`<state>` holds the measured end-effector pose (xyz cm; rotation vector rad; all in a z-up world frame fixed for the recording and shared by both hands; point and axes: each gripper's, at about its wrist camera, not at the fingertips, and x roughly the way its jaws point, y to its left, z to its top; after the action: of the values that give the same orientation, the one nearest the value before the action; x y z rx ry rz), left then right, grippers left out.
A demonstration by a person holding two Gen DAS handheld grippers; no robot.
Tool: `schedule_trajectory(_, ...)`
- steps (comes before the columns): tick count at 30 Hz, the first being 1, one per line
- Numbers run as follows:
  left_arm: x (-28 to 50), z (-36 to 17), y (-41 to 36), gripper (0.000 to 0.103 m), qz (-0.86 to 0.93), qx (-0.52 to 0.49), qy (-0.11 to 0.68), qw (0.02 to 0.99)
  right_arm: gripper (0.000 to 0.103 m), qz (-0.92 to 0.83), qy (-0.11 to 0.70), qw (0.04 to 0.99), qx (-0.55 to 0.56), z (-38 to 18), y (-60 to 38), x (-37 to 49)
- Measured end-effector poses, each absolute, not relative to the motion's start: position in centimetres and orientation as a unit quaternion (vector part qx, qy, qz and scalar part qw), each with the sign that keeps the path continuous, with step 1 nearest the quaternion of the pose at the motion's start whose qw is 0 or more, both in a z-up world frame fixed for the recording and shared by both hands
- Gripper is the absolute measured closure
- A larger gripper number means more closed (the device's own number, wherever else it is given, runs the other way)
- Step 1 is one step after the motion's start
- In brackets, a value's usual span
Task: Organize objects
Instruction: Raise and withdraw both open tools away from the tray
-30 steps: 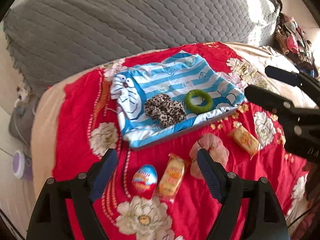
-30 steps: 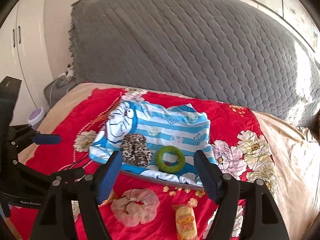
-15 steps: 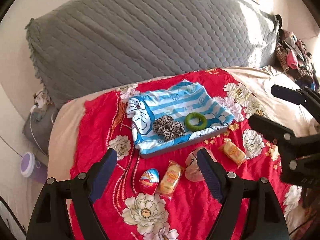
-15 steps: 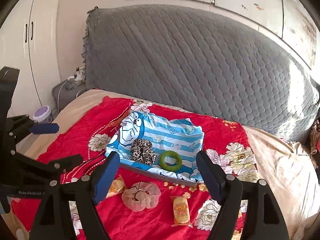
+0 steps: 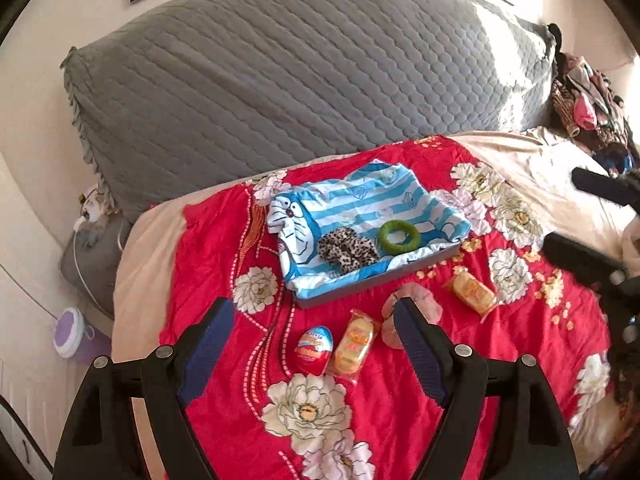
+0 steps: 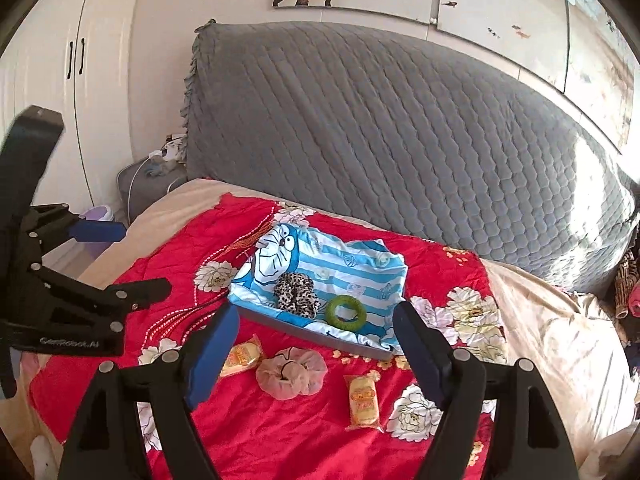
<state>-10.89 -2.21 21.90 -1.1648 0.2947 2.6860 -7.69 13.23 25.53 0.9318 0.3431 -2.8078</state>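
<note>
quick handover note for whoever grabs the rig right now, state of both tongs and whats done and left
Left tongs: open, empty, above the red blanket.
Right tongs: open, empty, near the tray's front edge.
Done: leopard scrunchie and green ring lie on the cloth-lined tray.
Left, on the blanket in front of the tray: pink scrunchie, two yellow snack packs, chocolate egg.
</note>
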Motion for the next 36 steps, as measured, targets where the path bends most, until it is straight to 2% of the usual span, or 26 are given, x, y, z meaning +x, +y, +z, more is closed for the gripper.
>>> schedule_trajectory(6,-11.1,20.9,-3.5,0.020,0.904,-0.406,0.086,0.101,0.022,-0.930,0.139,0.093,0.326,26.4,13.2,-7.4)
schedule_trajectory(9,-11.4,20.4,-4.1,0.020,0.903,-0.410,0.079,0.099,0.022,-0.915,0.117,0.113,0.369,26.3,13.8,-8.4)
schedule_trajectory(12,-11.6,20.0,-4.6,0.020,0.906,-0.403,0.090,0.100,0.022,-0.905,0.094,0.105,0.402,26.3,14.7,-9.9)
schedule_trajectory(19,-13.2,17.8,-4.8,0.020,0.899,-0.412,0.100,0.108,0.019,-0.888,0.118,0.089,0.436,25.1,14.2,-11.8)
schedule_trajectory(23,-13.7,16.4,-4.7,0.020,0.893,-0.424,0.102,0.113,0.012,-0.889,0.059,0.114,0.439,22.8,14.1,-11.9)
schedule_trajectory(27,-13.5,15.4,-4.8,0.020,0.889,-0.430,0.107,0.117,0.011,-0.881,0.016,0.117,0.457,20.5,14.4,-12.6)
schedule_trajectory(36,-12.4,15.3,-4.4,0.019,0.891,-0.421,0.121,0.123,0.009,-0.870,0.078,0.106,0.476,18.2,13.5,-12.3)
